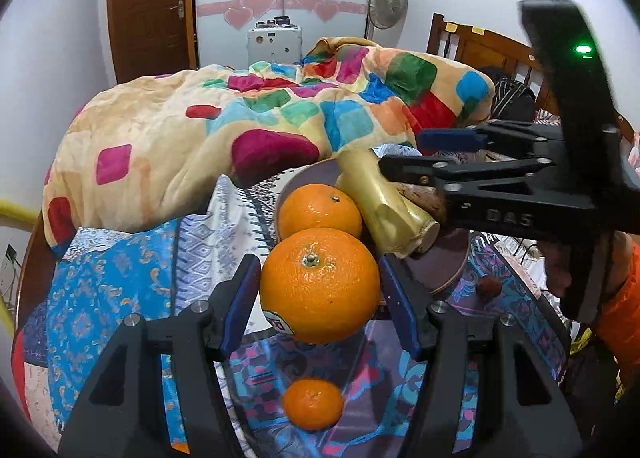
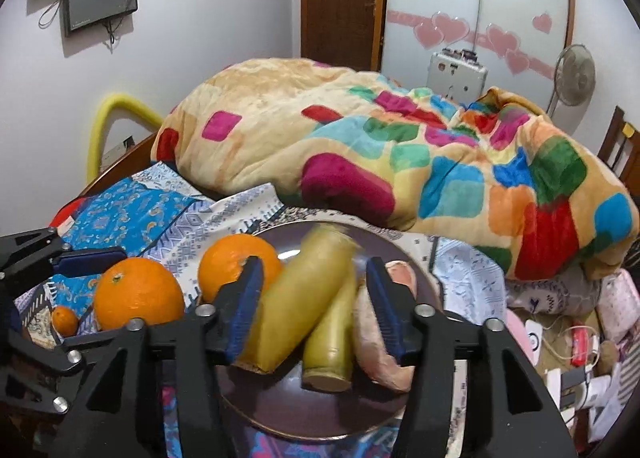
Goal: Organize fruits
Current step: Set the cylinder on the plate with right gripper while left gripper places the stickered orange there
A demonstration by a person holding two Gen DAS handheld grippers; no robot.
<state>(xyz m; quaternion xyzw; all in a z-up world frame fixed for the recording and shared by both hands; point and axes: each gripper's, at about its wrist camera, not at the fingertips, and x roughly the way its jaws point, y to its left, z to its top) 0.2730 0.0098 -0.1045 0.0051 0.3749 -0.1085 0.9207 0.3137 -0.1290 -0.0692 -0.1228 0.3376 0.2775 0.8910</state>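
My left gripper (image 1: pixel 318 282) is shut on a large orange (image 1: pixel 320 284) and holds it above the patterned cloth, just short of the dark plate (image 1: pixel 440 270). A second orange (image 1: pixel 319 210) lies on the plate, beside two yellow stalk pieces (image 1: pixel 380 202). A small mandarin (image 1: pixel 313 403) lies on the cloth below. In the right wrist view my right gripper (image 2: pixel 316 294) is open above the plate (image 2: pixel 280 414), its fingers astride a yellow stalk piece (image 2: pixel 300 298); another stalk piece (image 2: pixel 330 342) and a pale pink tuber (image 2: pixel 374 342) lie beside it. The held orange (image 2: pixel 138 294) is at left.
A bunched colourful blanket (image 1: pixel 248 118) lies behind the plate. A small dark red fruit (image 1: pixel 489 287) lies on the cloth right of the plate. Clutter of cables and packets (image 2: pixel 568 334) sits at the right. A wooden bed frame edge (image 2: pixel 116 166) runs at left.
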